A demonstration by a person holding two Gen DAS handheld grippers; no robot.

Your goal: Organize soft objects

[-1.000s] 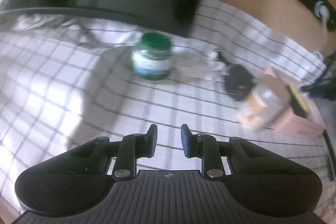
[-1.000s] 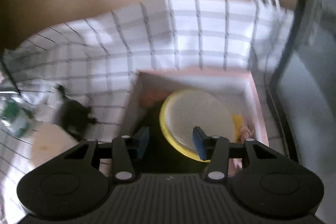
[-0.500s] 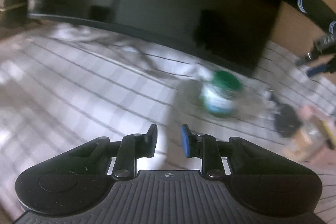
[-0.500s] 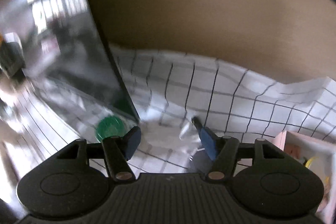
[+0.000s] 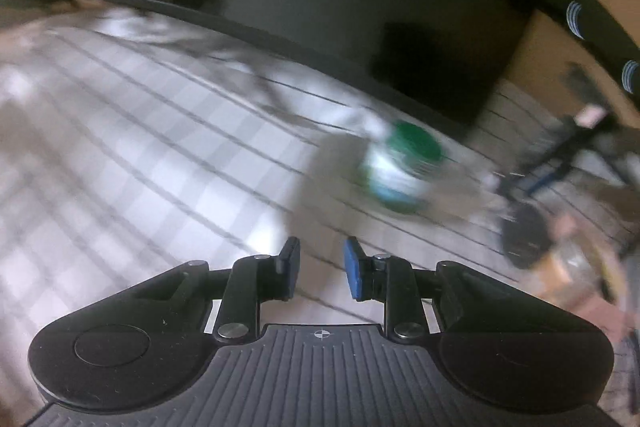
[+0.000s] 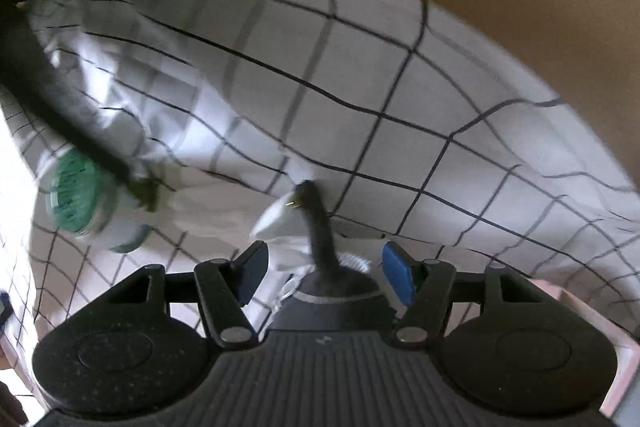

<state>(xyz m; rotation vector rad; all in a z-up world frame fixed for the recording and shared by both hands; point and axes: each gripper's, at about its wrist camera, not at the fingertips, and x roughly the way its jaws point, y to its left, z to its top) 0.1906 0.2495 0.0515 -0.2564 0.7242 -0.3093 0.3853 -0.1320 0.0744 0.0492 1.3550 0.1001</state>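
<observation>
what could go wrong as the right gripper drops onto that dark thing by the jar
The right gripper is open over the dark object, whose thin neck sticks up between the jaws; closing on the neck alone might let it slip. The green-lidded jar stands close by, so a sideways swing could knock it. The checked cloth is wrinkled and may get pinched.

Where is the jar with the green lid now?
In the right wrist view the jar lies at the far left on the checked cloth, left of the open right gripper.

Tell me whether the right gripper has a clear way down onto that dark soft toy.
Probably yes: the right gripper hangs open right over the dark toy, jaws either side, nothing between. The green-lidded jar stands well aside.
</observation>
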